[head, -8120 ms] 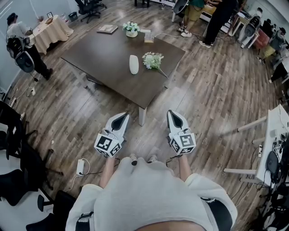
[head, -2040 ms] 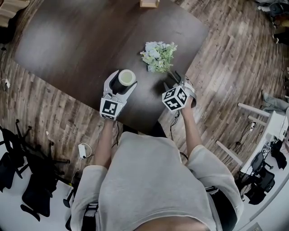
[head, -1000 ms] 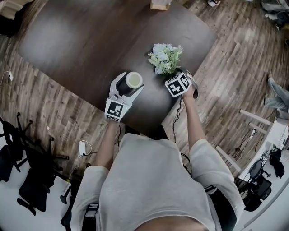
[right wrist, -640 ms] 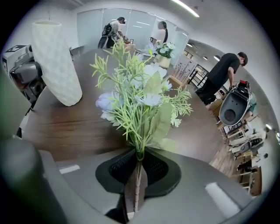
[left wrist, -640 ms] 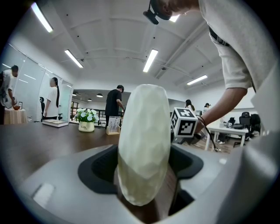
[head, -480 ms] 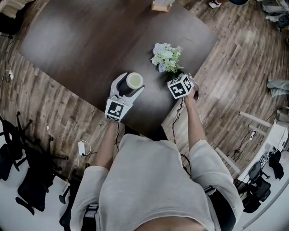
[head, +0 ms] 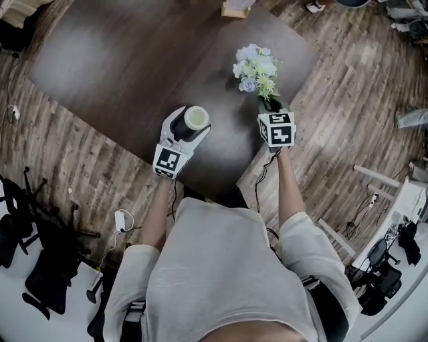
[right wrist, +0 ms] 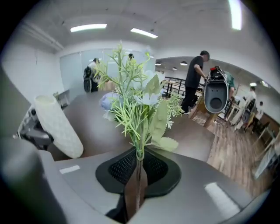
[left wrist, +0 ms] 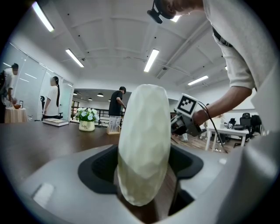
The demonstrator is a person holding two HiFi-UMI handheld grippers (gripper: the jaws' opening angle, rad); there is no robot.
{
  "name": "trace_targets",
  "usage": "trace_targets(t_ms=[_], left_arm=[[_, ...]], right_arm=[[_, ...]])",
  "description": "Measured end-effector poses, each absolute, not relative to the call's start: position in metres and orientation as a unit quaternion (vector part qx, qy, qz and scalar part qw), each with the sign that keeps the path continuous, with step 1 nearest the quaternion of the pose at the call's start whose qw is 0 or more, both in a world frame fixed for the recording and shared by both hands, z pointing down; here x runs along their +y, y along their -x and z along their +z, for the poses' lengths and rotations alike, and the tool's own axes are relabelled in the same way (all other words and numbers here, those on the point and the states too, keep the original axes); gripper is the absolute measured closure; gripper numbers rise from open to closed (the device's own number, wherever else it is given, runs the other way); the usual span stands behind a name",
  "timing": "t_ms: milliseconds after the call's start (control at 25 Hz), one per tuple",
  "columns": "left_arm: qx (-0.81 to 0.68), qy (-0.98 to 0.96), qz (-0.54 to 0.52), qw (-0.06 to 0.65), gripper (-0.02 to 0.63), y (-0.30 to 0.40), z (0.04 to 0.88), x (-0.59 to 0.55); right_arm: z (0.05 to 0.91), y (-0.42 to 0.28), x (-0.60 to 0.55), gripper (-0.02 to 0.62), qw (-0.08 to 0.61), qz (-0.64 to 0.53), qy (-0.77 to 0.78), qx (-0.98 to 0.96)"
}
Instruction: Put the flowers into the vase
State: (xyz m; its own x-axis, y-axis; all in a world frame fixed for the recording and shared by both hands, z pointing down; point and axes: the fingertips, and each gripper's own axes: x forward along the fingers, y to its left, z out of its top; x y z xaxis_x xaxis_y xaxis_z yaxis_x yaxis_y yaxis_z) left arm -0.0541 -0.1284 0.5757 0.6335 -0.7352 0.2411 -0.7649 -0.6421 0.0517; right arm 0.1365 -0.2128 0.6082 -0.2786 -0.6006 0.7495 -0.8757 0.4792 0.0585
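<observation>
A cream, faceted vase (head: 196, 118) stands upright on the dark table (head: 107, 60) near its front edge. My left gripper (head: 188, 125) is shut on the vase (left wrist: 144, 144), one jaw on each side of its lower body. To the right, the bunch of white and blue flowers with green leaves (head: 256, 67) is off the table. My right gripper (head: 270, 107) has just closed its jaws on the thin stem (right wrist: 139, 173), and the blooms (right wrist: 133, 103) stand up above them. The vase (right wrist: 59, 127) shows at the left of the right gripper view, apart from the flowers.
A small wooden box (head: 239, 8) sits at the table's far edge. The table's right corner and wood floor (head: 334, 100) lie by my right hand. Black office chairs (head: 40, 267) stand at the left. A potted plant (left wrist: 86, 119), a book (left wrist: 55, 122) and several people are farther off.
My right gripper has risen and rolled, lifting the flowers off the table so that they now point up and away. The left gripper and the vase have stayed put.
</observation>
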Motion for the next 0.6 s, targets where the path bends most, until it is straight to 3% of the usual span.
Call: trace_targets(t_ms=[240, 360, 600], left_arm=[[-0.421, -0.899, 0.097, 0.079, 0.252, 0.053, 0.577, -0.128], [-0.422, -0.898, 0.096, 0.081, 0.252, 0.055, 0.576, -0.128], [-0.424, -0.897, 0.095, 0.084, 0.252, 0.058, 0.577, -0.130]], right_arm=[[0.562, -0.141, -0.231, 0.555, 0.172, 0.265, -0.516, -0.796], [0.541, -0.143, -0.233, 0.554, 0.094, 0.250, -0.525, -0.808], [0.531, -0.135, -0.227, 0.553, 0.086, 0.222, -0.515, -0.823]])
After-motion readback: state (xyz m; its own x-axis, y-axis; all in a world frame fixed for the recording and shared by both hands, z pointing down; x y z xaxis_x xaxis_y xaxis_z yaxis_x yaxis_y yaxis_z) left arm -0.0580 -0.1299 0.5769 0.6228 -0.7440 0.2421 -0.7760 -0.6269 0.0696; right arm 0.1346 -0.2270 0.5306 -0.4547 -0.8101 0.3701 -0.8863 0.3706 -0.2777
